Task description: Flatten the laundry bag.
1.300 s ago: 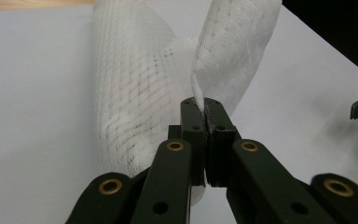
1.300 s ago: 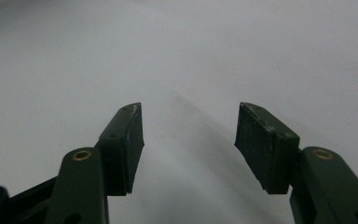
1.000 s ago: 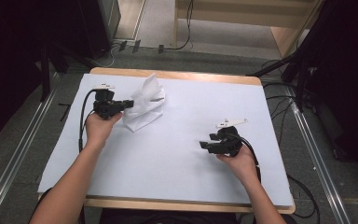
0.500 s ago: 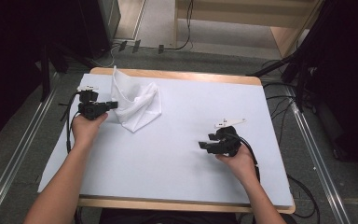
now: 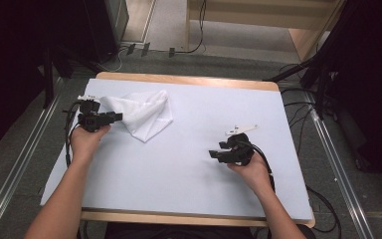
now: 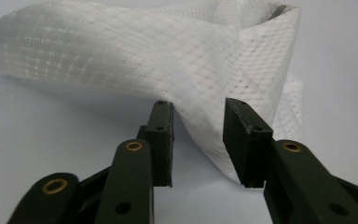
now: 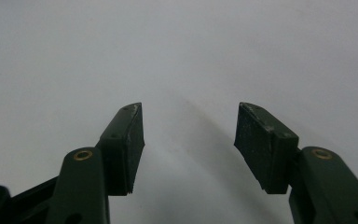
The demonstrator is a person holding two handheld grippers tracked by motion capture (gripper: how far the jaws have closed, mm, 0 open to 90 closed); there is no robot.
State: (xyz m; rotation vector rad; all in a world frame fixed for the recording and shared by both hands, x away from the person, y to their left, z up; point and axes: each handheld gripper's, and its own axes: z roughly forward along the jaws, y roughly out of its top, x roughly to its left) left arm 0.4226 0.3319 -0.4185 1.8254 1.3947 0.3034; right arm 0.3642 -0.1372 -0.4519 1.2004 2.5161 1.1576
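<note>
Left gripper (image 5: 113,117) jaws just opened, letting go of white mesh cloth (image 5: 142,113) at 10 o'clock. Right gripper (image 5: 218,151) wide open, holding nothing, waiting at 4 o'clock.

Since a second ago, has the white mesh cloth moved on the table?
Yes. The white mesh cloth has been dragged left toward the table's left edge by the left gripper, whose jaws have just been opening.

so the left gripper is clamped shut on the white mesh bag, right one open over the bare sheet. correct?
Not quite: the left gripper has just been opening, and its pads stand apart around a fold of the white mesh bag, as the left gripper view shows. The right gripper is open.
</note>
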